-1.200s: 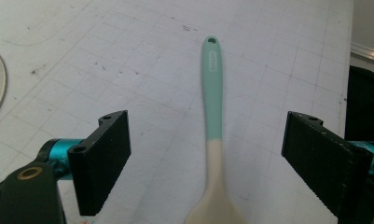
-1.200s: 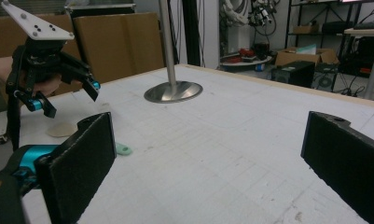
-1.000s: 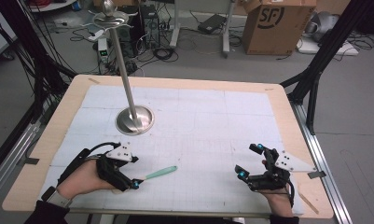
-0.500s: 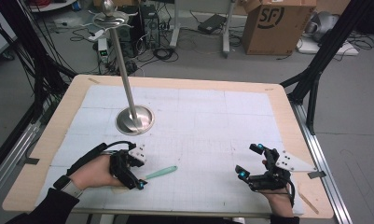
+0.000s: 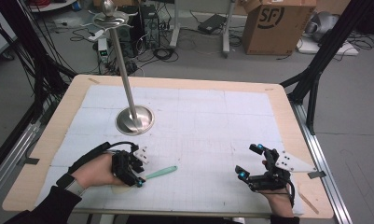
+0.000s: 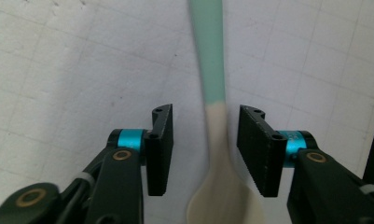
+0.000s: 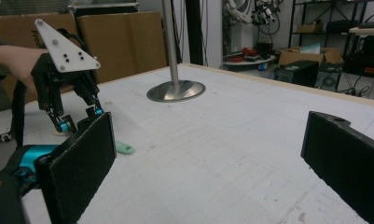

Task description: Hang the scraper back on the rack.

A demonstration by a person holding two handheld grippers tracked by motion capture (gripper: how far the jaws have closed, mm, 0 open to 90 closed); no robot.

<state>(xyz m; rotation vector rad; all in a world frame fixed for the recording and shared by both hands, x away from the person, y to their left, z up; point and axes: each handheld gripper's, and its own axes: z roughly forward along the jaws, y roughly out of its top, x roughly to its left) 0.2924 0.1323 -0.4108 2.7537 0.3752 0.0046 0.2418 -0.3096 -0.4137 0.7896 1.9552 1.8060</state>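
Left gripper [image 5: 139, 177] now astride spoon [image 5: 160, 173].

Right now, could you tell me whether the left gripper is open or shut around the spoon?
Open. In the left gripper view, the left gripper has its jaws on either side of the spoon neck, with a gap on each side.

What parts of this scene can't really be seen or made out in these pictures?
- Spoon bowl: in the high view the left gripper covers it; in the left gripper view the bottom edge cuts it off.
- Spoon handle tip: blurred and cut off by the top edge in the left gripper view.
- Metal stand top: cut off by the top edge in the right gripper view.
- Right gripper: the right gripper view's edges crop its jaws.
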